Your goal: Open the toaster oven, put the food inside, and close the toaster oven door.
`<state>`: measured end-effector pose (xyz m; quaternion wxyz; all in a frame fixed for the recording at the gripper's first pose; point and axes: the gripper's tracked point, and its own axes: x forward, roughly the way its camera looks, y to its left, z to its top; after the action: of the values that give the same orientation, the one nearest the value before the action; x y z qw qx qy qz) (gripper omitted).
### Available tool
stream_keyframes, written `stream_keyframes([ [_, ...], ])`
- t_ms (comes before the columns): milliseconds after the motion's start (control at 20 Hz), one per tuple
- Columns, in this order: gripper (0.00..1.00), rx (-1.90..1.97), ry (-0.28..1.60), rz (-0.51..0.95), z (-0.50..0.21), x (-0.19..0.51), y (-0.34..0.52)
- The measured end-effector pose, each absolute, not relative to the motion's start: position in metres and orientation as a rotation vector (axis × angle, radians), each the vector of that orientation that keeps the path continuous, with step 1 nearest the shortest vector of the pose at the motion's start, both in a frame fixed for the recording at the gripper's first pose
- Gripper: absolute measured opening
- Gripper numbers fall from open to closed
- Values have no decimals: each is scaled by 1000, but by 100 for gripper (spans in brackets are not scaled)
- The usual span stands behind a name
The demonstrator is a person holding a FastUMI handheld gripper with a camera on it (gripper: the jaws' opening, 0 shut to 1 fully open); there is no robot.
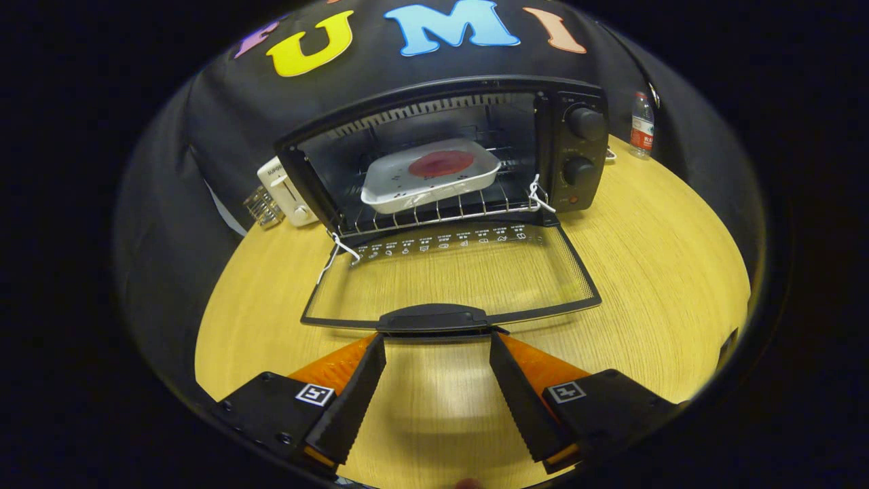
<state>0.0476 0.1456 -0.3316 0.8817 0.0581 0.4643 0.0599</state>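
Your black toaster oven (pixel 468 136) stands at the far side of the round, pale wooden tabletop (pixel 665 272), its glass door (pixel 448 278) dropped flat toward you. Inside, on the pulled-out wire rack (pixel 434 212), sits a white rectangular tray (pixel 428 178) bearing a round red slice of food (pixel 441 163). The door's black handle (pixel 434 318) lies just ahead of your tool (pixel 438 343), whose fingers are spread wide, pinching nothing, tips almost at the handle's two ends. Left of the oven stands a white pop-up toaster (pixel 285 190); beyond its right side, a clear plastic water bottle (pixel 641 125) with a red label.
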Motion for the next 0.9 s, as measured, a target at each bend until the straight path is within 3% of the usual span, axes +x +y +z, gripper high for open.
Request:
stream_keyframes([
  [250, 98, 16, 1020, 98, -351, 47, 136],
  [900, 97, -97, 923, 27, -340, 52, 137],
])
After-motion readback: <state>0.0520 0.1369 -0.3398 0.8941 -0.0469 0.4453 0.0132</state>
